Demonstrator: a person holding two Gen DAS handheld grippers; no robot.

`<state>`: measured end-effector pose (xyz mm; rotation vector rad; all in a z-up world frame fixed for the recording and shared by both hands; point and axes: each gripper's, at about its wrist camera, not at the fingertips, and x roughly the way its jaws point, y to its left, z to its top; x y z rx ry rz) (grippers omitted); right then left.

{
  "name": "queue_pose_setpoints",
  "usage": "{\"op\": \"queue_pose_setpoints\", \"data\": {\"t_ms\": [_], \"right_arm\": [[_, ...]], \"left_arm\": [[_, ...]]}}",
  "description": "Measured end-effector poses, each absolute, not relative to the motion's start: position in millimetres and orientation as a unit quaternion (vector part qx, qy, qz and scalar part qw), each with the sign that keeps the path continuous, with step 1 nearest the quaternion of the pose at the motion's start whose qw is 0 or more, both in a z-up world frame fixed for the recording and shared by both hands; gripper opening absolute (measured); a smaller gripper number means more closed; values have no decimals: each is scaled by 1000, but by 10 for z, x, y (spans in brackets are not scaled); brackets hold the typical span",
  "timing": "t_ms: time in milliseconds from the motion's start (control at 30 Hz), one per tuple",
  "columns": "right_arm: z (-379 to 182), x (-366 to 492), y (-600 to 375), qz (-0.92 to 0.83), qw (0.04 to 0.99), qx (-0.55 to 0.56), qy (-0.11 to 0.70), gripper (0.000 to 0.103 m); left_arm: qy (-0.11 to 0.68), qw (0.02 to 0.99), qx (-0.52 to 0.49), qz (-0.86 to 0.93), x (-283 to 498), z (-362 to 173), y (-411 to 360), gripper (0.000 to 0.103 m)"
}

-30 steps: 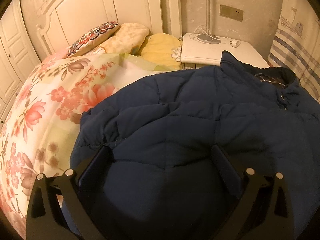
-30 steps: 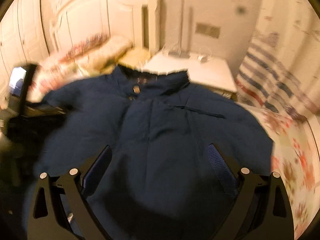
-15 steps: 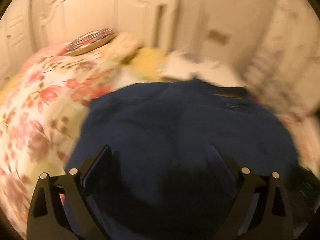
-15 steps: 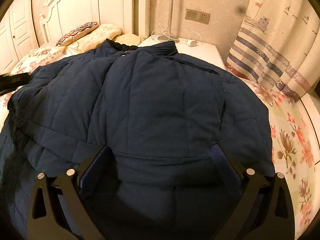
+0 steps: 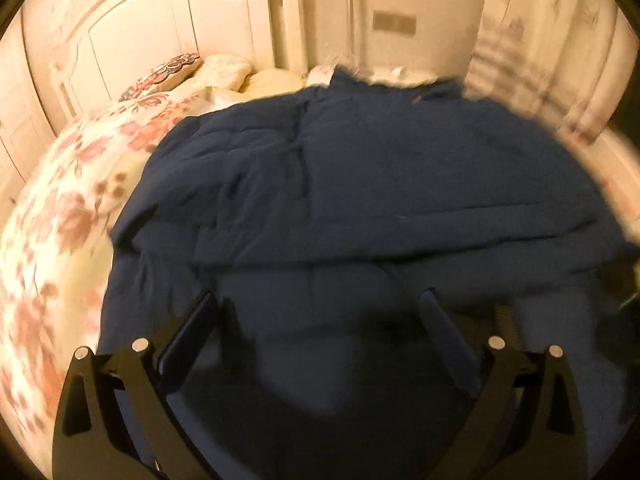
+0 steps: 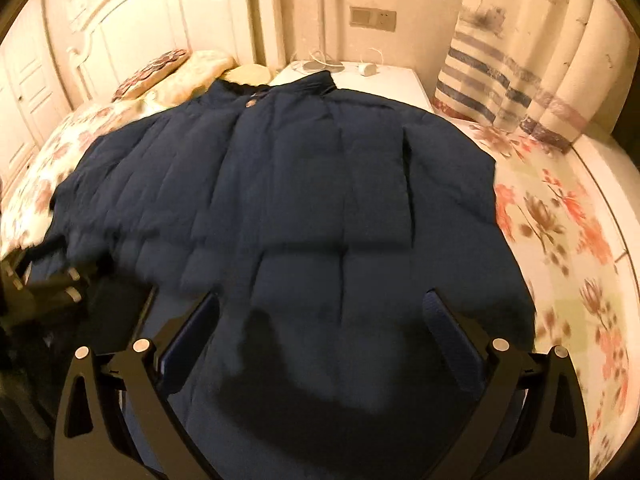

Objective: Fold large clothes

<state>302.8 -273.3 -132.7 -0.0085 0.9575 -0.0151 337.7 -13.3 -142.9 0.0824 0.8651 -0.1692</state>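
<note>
A large navy quilted jacket (image 6: 320, 168) lies spread on the bed, collar (image 6: 288, 84) toward the headboard and bottom part nearest me. It fills the left wrist view (image 5: 360, 184) too. My left gripper (image 5: 320, 304) is open and empty just above the jacket's near part. My right gripper (image 6: 320, 304) is open and empty above the lower front of the jacket. The left gripper also shows as a dark shape at the left edge of the right wrist view (image 6: 44, 292).
A floral bedspread (image 6: 560, 220) covers the bed around the jacket. Pillows (image 6: 192, 68) lie by the white headboard (image 6: 160, 20). A white bedside table (image 6: 380, 76) with a charger cable stands behind the collar. A striped curtain (image 6: 500, 80) hangs at the right.
Both views have swung and pulled back over the jacket, with motion blur. The jacket now lies flatter and more spread out. Both grippers remain open.
</note>
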Motion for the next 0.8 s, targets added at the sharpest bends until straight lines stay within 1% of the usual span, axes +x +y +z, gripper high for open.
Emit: {"op": "queue_pose_setpoints", "data": {"t_ms": [67,100,133,167,200,267,333,467,533,600,667,800], "right_arm": [[-1576,2955,-2664,2,869,-44,492,98],[-1605,2909,-2699,9,875,-31,482,99],[-1594,2902,-2744,11,875,-17,484,99],[-1592,2903,-2761,12,873,-10,487,99],[-1600,2903,-2747,11,873,-14,488,99],[-1575,2865,-2703,2,872,-22,489,99],[-1530,2759,-2663,-2,871,-14,491,99],[-1395,2329,-2525,50,883,-10,467,99],[-1447,2131,-2427,68,881,-37,468,99],[-1588,2033,-2351,81,872,-70,477,99],[-1585,1965,-2401,86,877,-56,469,99],[-1498,1821,-2382,70,873,-59,479,99]], "left_arm": [[401,911,37,-89,3154,-1347,-77,101],[403,910,49,-85,3070,-1370,-74,101],[411,906,61,-82,3037,-1434,-105,101],[436,893,76,-79,3059,-1593,-106,101],[453,885,69,-84,3098,-1669,-90,101],[457,884,42,-82,3123,-1633,22,101],[459,885,36,-72,3068,-1594,99,101],[437,896,34,-71,2750,-1477,295,101],[438,896,47,-64,2599,-1514,399,101],[456,886,47,-63,2568,-1634,481,101],[459,885,21,-69,2562,-1621,573,101],[457,887,26,-56,2442,-1536,569,101]]}}
